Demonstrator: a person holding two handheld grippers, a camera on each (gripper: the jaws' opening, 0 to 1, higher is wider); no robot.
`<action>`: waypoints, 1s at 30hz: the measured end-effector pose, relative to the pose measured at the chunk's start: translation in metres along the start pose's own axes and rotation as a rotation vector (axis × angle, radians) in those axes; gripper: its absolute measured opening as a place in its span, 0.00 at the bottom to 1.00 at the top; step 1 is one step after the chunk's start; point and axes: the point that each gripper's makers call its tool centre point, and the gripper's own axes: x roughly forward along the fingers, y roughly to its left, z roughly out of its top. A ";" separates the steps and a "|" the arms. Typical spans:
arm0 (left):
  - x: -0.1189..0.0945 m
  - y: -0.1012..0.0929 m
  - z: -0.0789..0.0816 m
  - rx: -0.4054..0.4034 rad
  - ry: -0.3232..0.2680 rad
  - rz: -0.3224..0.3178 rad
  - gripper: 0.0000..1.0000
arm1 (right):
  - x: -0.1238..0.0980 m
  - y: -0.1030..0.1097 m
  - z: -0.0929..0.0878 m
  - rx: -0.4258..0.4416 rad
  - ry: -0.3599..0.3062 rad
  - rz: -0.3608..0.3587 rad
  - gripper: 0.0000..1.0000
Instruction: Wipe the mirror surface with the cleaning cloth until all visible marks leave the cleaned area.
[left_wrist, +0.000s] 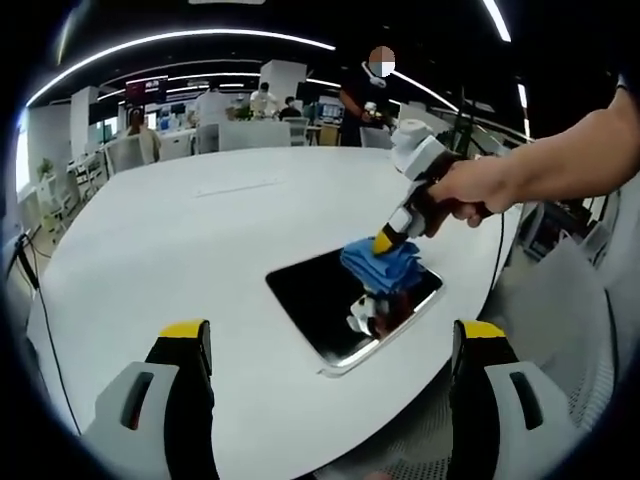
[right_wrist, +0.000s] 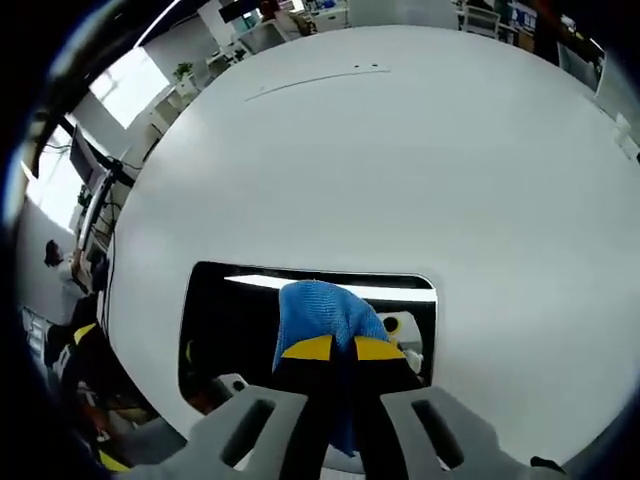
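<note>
We see the flat rectangular mirror with rounded corners (left_wrist: 330, 300) lying on the large white oval desk (left_wrist: 200, 250), near its edge. Our right hand-held gripper (left_wrist: 385, 240), gripped by a hand (left_wrist: 470, 192), pinches the crumpled blue cleaning cloth (left_wrist: 383, 262) between its yellow-tipped jaws and presses it onto the mirror's glass. In the right gripper view the cloth (right_wrist: 320, 310) sits bunched at the jaw tips (right_wrist: 335, 348) over the dark reflective surface (right_wrist: 230, 320). Our left hand-held gripper (left_wrist: 330, 335) hangs above the desk short of the mirror, jaws spread wide, holding nothing.
</note>
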 end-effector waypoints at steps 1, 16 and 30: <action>0.000 0.000 0.000 -0.003 -0.001 0.003 0.99 | -0.001 0.000 -0.002 0.001 0.001 0.001 0.00; 0.001 0.003 -0.005 -0.011 0.004 0.011 0.99 | -0.010 0.005 -0.032 0.001 0.007 0.032 0.00; 0.002 0.005 0.001 0.024 -0.009 0.031 0.99 | -0.017 0.008 -0.056 0.027 0.017 0.058 0.00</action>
